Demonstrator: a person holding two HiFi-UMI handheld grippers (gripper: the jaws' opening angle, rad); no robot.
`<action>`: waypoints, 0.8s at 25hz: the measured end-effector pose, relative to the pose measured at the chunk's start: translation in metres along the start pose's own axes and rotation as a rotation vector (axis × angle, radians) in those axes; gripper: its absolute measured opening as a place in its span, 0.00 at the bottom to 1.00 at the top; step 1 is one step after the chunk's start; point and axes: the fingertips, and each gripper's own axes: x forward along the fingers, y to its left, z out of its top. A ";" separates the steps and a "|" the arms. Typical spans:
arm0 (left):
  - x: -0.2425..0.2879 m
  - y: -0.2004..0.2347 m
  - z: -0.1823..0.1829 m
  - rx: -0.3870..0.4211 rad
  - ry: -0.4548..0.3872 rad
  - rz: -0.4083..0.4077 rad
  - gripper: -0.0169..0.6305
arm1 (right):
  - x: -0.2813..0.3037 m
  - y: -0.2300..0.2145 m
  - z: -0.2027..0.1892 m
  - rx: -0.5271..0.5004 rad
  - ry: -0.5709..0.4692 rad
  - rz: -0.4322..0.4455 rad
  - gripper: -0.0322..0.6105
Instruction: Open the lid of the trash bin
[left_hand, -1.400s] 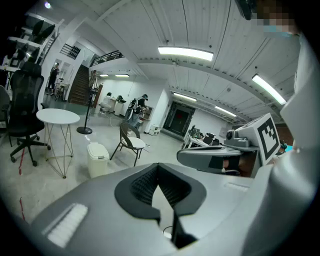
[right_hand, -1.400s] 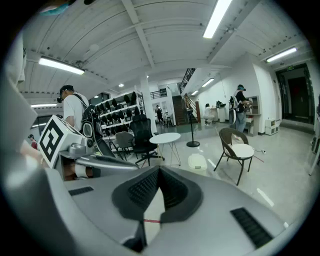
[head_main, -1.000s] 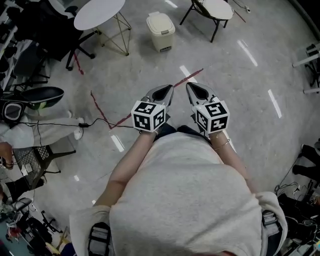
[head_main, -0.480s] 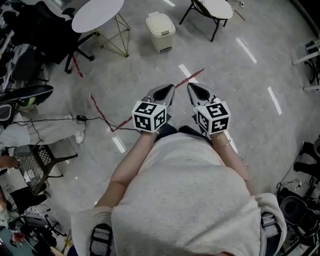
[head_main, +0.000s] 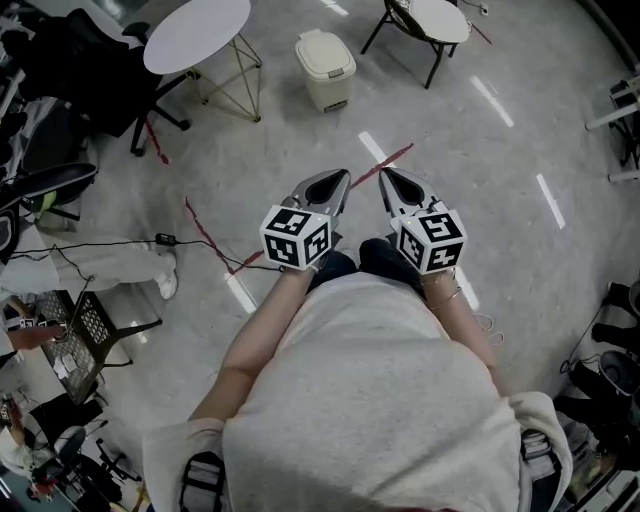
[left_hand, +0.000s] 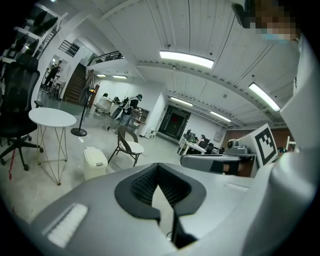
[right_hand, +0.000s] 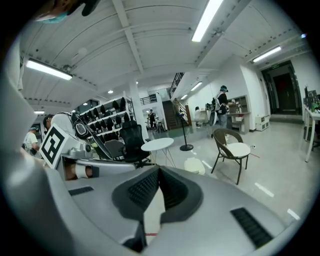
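Head view: the left gripper and right gripper are held side by side before the person's chest, tips pointing forward over the floor. The bin, cream with its lid down, stands on the floor well ahead of both, roughly in line with the left gripper. It sits between a round white table on its left and a chair on its right, apart from each. A red tape line crosses the floor between grippers and bin.

Left gripper view: the jaws are closed tip to tip and grasp nothing, and floor shows through the gap behind the tips. The bin appears left of the jaws and far off, beside the table and chair.

Right gripper view: the jaws likewise meet at the tips and are empty. The bin shows just above the gripper body, its lower part hidden by it, with the table to the left and the chair to the right.

Only the gripper views show the ceiling lights and the far end of the room. Only the head view shows the ground layout. Open floor runs from the grippers to the bin. On the left it is bounded by the table legs, a black office chair and a cable. On the right it is bounded by the chair.
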 end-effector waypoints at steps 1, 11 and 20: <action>-0.001 0.003 0.000 -0.005 -0.001 0.000 0.03 | 0.002 0.002 -0.002 0.001 0.004 0.002 0.06; 0.031 0.035 -0.009 -0.059 0.032 0.016 0.03 | 0.044 -0.025 -0.007 0.024 0.040 0.037 0.06; 0.126 0.094 0.038 -0.086 0.033 0.077 0.03 | 0.137 -0.111 0.041 0.013 0.064 0.118 0.06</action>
